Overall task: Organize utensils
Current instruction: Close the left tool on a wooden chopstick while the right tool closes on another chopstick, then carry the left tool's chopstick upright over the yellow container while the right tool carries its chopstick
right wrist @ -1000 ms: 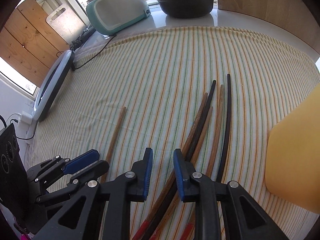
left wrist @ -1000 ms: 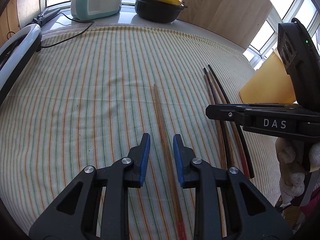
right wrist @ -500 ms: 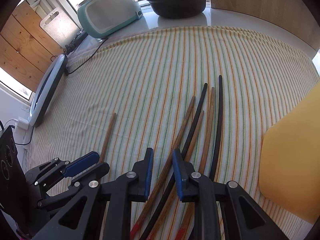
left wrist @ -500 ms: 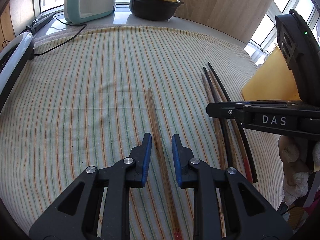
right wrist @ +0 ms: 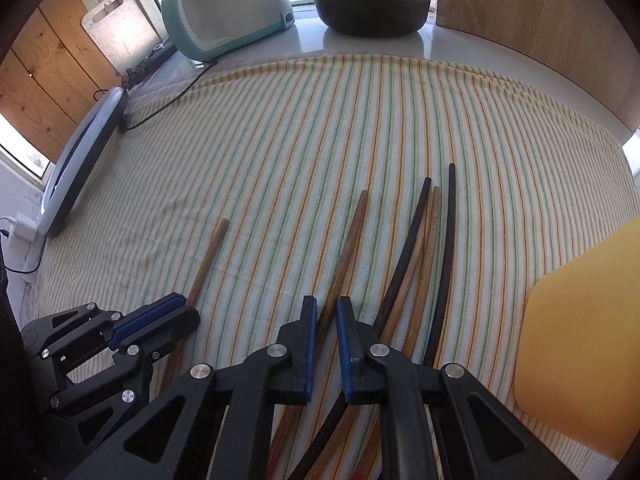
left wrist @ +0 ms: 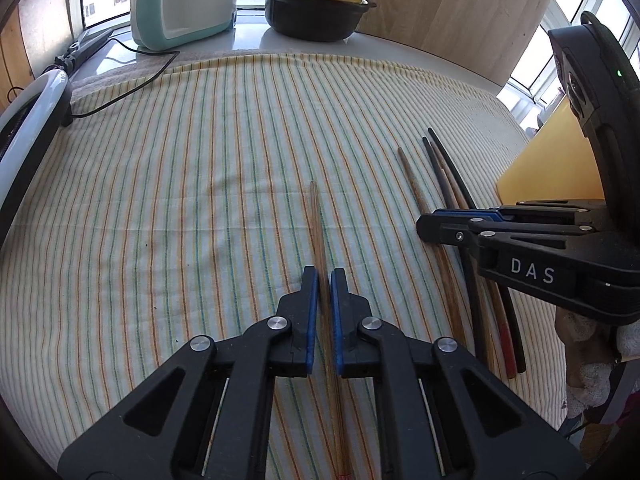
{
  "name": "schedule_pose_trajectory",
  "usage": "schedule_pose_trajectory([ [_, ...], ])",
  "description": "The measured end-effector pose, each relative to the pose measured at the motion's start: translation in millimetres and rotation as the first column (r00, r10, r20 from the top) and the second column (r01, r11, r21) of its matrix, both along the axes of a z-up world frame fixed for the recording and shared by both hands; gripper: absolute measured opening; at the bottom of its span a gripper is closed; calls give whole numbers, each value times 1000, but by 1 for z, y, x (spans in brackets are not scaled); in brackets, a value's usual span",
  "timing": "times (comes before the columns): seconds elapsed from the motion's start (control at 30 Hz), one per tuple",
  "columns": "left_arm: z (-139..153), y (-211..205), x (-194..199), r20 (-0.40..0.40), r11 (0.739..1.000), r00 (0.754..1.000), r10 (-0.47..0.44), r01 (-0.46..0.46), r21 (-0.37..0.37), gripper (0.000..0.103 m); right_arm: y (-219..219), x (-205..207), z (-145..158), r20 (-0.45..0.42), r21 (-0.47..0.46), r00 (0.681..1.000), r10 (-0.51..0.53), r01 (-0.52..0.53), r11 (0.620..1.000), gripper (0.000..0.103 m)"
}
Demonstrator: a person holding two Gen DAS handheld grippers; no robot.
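A lone wooden chopstick (left wrist: 318, 220) lies on the striped cloth, and my left gripper (left wrist: 324, 280) is shut on it; it also shows in the right wrist view (right wrist: 208, 256). A group of wooden and black chopsticks (left wrist: 444, 184) lies to the right. My right gripper (right wrist: 326, 308) has closed around a brown wooden chopstick (right wrist: 352, 232) at the left of that group, with the black chopsticks (right wrist: 444, 240) beside it. The right gripper also shows in the left wrist view (left wrist: 432, 224).
A striped cloth (left wrist: 200, 184) covers the table. A yellow board (right wrist: 588, 344) lies at the right. A black pot with yellow lid (left wrist: 316, 8), a teal appliance (left wrist: 184, 4) with a cord and a ring lamp (right wrist: 80, 164) stand at the back and left.
Both grippers have closed: the left onto the lone wooden chopstick, the right onto a brown chopstick of the group. Both moved forward slightly.
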State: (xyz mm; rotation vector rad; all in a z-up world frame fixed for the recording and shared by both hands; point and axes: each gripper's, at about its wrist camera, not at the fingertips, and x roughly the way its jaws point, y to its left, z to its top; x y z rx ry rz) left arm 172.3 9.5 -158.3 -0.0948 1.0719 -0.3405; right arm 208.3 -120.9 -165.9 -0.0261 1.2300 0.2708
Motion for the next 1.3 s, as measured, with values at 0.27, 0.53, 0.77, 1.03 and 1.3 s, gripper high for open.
schedule_pose_trajectory([
  [0.27, 5, 1, -6, 1, 1000, 1000, 1, -1, 13, 4, 3, -7, 2, -11, 70, 1000, 13, -12, 997, 5],
  [0.53, 4, -17, 2, -14, 985, 998, -67, 68, 160, 5, 9, -8, 2, -6, 70, 1000, 25, -24, 997, 5],
  [0.77, 7, 9, 7, -31, 1000, 1000, 4, -4, 2, 4, -2, -18, 13, 25, 109, 999, 30, -32, 994, 5],
  [1.03, 50, 36, -18, 84, 992, 994, 73, -64, -112, 4, -4, -46, 46, 127, 165, 988, 82, -103, 981, 4],
  [1.3, 89, 37, -42, 203, 987, 975, 88, -57, -151, 4, -8, -80, 76, 253, 176, 962, 100, -148, 973, 4],
])
